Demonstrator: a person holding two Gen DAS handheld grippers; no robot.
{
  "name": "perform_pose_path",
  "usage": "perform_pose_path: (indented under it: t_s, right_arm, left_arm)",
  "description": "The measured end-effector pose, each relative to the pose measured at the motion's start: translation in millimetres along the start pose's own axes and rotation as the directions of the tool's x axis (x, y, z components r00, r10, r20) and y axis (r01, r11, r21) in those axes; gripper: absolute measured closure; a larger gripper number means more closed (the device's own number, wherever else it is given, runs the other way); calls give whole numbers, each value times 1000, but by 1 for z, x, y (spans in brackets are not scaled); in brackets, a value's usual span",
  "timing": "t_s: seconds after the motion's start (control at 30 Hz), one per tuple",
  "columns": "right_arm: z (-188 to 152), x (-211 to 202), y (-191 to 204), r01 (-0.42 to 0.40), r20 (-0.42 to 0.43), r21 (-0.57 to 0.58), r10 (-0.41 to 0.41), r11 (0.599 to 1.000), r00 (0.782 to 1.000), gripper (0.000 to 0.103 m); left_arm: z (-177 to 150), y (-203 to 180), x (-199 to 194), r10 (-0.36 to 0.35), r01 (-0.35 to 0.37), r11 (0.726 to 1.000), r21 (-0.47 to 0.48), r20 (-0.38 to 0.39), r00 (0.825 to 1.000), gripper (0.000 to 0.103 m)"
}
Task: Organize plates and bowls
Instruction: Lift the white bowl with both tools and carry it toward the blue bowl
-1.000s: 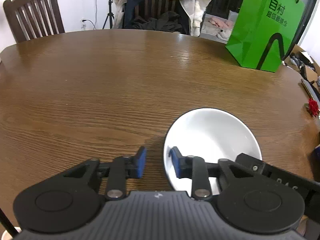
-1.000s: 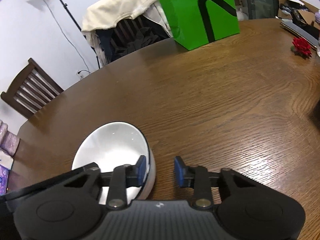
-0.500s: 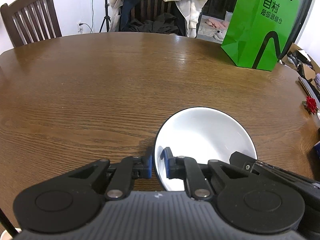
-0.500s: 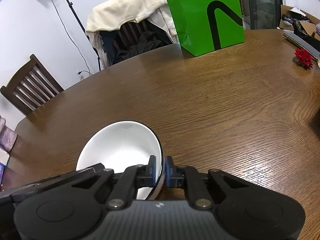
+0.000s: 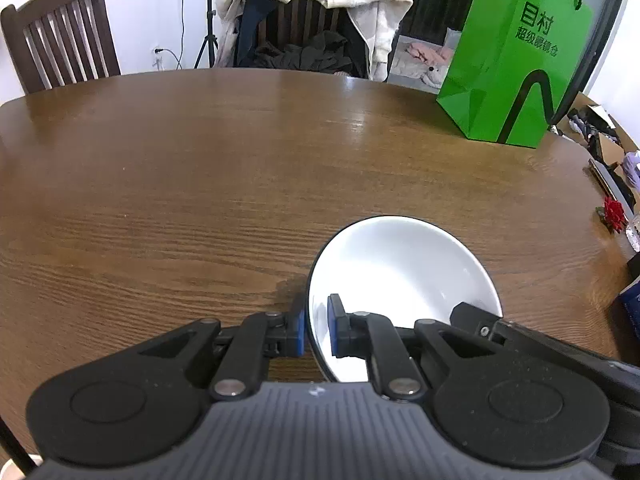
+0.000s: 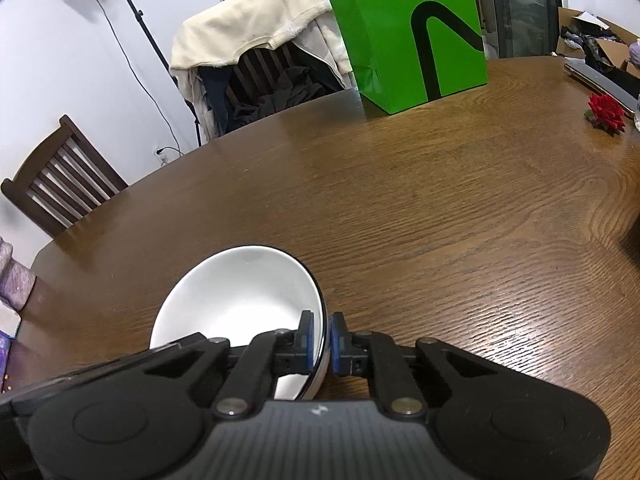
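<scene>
A white bowl (image 5: 404, 276) is held near the bench's (image 5: 200, 184) near edge, its rim pinched on opposite sides. The left tongs (image 5: 316, 326) and the right tongs (image 6: 320, 340) are each clamped on that rim. A green bag (image 5: 516, 56) is seen standing at the far edge.

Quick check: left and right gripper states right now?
Left gripper: shut on the white bowl's left rim.
Right gripper: shut on the same bowl's right rim.
</scene>
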State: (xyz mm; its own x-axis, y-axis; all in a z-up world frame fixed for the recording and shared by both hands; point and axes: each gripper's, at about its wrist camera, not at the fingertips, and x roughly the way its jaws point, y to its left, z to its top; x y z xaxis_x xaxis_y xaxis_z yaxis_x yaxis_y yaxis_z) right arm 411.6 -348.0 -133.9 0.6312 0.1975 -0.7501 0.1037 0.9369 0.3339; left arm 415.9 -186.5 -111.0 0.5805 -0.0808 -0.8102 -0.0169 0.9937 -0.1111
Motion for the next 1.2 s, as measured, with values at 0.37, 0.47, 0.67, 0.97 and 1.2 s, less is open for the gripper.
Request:
perform_pose_path:
  t_s: [0.37,0.47,0.67,0.97,1.2]
  right_arm:
    - [2,2,-2,-16,-4,2,16,1000,1000,95]
    - [1,0,-2,-21,0,-2,21,1000,1000,95]
    - [-1,-7,-1,-33,15,-8,33,999,999,96]
    - [-4,-23,9,-39,61,-22,40,999,997,96]
    - [-7,-34,16,-55,74,-30,57,998,996,96]
  left_arm:
    - [-2,6,-3,-20,20,1000,-19,3,1000,91]
    - [-1,8,-7,-23,24,999,-24,12,1000,92]
    - [-1,10,-16,-31,32,999,-27,24,999,92]
    - [-5,16,-32,-37,38,999,-18,45,998,92]
    - [-6,18,-50,-24,24,1000,-2,62,998,92]
